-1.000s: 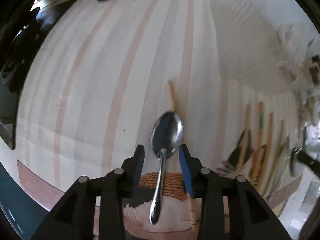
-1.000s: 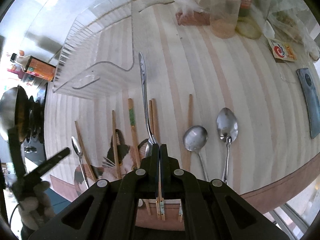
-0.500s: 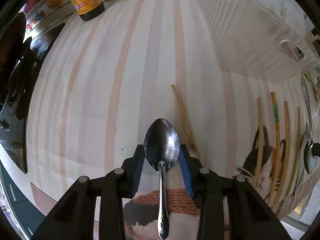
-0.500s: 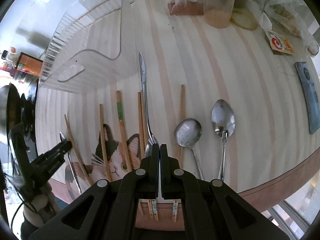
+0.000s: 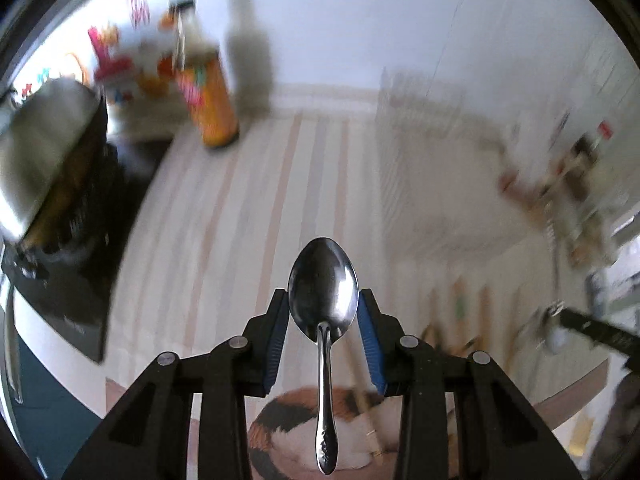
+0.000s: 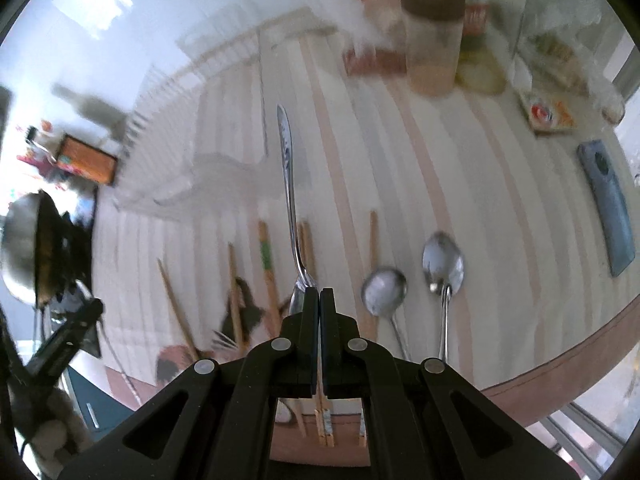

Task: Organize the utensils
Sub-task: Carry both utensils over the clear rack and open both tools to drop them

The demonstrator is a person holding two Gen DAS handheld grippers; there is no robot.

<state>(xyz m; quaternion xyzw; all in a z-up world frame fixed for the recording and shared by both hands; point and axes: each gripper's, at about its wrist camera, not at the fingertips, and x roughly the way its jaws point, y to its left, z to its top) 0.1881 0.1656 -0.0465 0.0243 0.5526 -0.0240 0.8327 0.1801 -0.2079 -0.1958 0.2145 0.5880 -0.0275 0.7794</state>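
The left tool [image 5: 323,316] clamps a spoon [image 5: 323,300] by its bowl, handle trailing toward 6 o'clock, while the right tool [image 6: 319,300] pinches another spoon [image 6: 289,200], handle pointing to 12 o'clock.

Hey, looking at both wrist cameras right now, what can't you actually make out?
- Right wrist: bowl of the held spoon, hidden between the right gripper jaws.
- Left wrist: clear rack and the clutter beyond, smeared by motion blur.
- Left wrist: bottle label, blurred.
- Right wrist: lower ends of the chopsticks, behind the gripper body.
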